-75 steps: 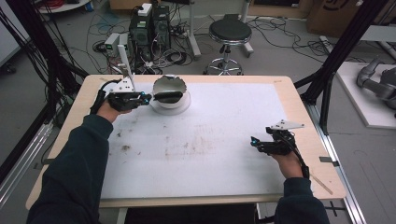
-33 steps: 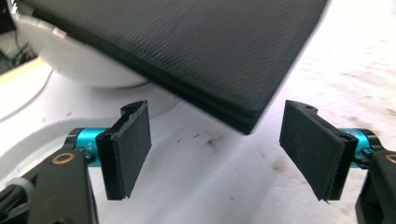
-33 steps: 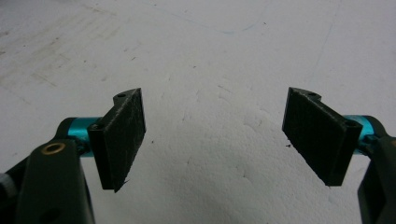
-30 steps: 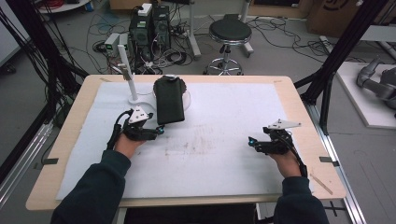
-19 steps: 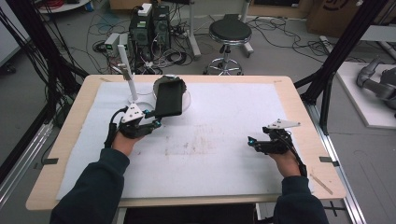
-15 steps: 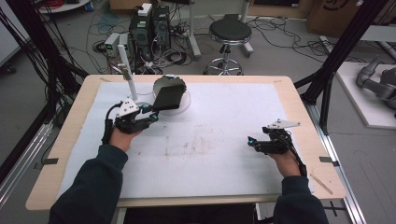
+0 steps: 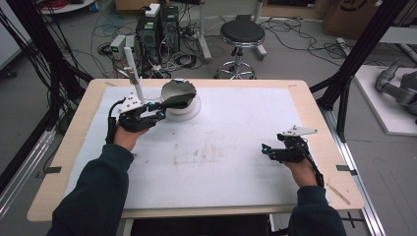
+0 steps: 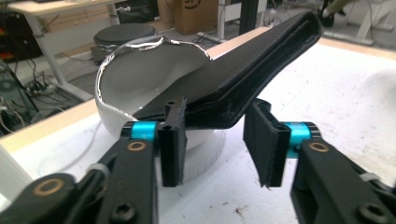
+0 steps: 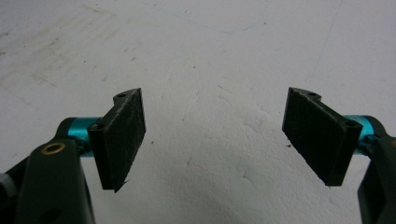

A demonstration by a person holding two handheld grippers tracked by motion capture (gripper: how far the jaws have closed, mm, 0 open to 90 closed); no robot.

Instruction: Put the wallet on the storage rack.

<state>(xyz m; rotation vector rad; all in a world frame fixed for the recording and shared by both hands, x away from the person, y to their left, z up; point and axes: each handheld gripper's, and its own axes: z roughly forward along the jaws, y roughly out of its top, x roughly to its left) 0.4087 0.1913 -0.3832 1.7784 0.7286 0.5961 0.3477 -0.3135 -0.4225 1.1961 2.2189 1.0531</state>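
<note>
Black and flat, a folded pouch-like case (image 8: 243,79) sits between the jaws of the left gripper (image 7: 158,114), its near end caught between the two pads while the rest slopes up and away over a white bowl (image 7: 183,101). In the left gripper view the left pad presses against the case's edge; the right pad looks to touch the other edge too, though a sliver of gap may remain there, so the grip reads as clamped on the case only with that reserve. These jaws have just been closing in on it. The bowl stands on the white sheet (image 7: 236,147) covering the tabletop (image 7: 314,118), at the far left of it, and its rim (image 8: 140,45) is lined with something silvery. In the high view the case lies tilted across the bowl's mouth, raised clear of the sheet. A white upright post (image 7: 133,73) stands just beside the left hand (image 7: 129,132).

Over at the right, the right gripper (image 7: 268,150) rests low near the sheet's right edge, well apart from bowl and case. Its jaws stand wide apart with bare, scuffed sheet between them.
</note>
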